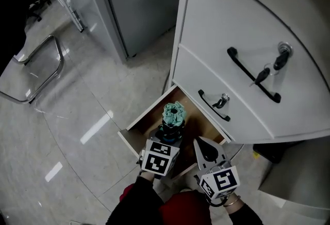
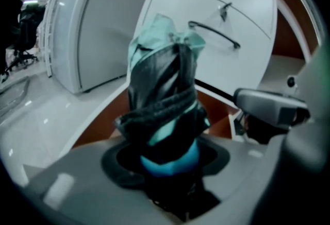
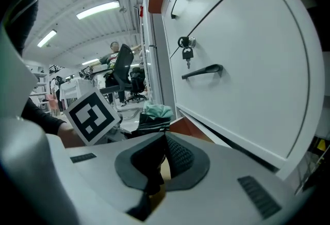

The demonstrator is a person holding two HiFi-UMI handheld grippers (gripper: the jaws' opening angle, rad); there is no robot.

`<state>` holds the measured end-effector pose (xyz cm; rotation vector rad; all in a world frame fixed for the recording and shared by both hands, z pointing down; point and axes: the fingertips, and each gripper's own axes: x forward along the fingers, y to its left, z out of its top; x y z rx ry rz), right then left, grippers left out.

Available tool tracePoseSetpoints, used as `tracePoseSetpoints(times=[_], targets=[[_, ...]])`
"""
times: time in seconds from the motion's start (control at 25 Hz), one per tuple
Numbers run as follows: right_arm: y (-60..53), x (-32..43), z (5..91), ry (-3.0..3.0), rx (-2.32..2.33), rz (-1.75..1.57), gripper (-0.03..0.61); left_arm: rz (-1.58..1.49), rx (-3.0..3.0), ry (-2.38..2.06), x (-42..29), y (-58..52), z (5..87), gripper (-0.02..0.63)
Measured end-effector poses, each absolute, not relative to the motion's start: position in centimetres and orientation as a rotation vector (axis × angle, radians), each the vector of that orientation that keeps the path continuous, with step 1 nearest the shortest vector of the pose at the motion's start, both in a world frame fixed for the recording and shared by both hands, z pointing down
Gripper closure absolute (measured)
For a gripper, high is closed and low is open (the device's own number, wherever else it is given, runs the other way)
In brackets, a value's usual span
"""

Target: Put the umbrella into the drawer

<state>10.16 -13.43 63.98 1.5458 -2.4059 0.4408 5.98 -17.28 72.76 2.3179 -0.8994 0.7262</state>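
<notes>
– What stood round the drawer (image 1: 135, 127)?
– White cabinet (image 1: 247, 33) above it, with black handles and keys (image 1: 262, 74) hanging at a lock. A chrome chair frame (image 1: 44, 67) lay well off on the tiled floor. The right gripper (image 1: 207, 148) sat just beside the left gripper (image 1: 168, 136), pads together, empty.
– And the umbrella (image 1: 174, 115)?
– Folded, teal and black, clamped upright in the left jaws over the open drawer. Its lower end hid behind the gripper. Contact with the drawer bottom couldn't be told.
</notes>
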Motion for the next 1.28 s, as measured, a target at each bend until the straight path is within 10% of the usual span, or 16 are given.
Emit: tracePoseSetpoints(times=[1.28], targets=[[-16.8,9.8,70.5,-2.25,1.483,0.627,0.577,0.879,2.164,-0.861,7.1,-19.6,80.8,0.371]])
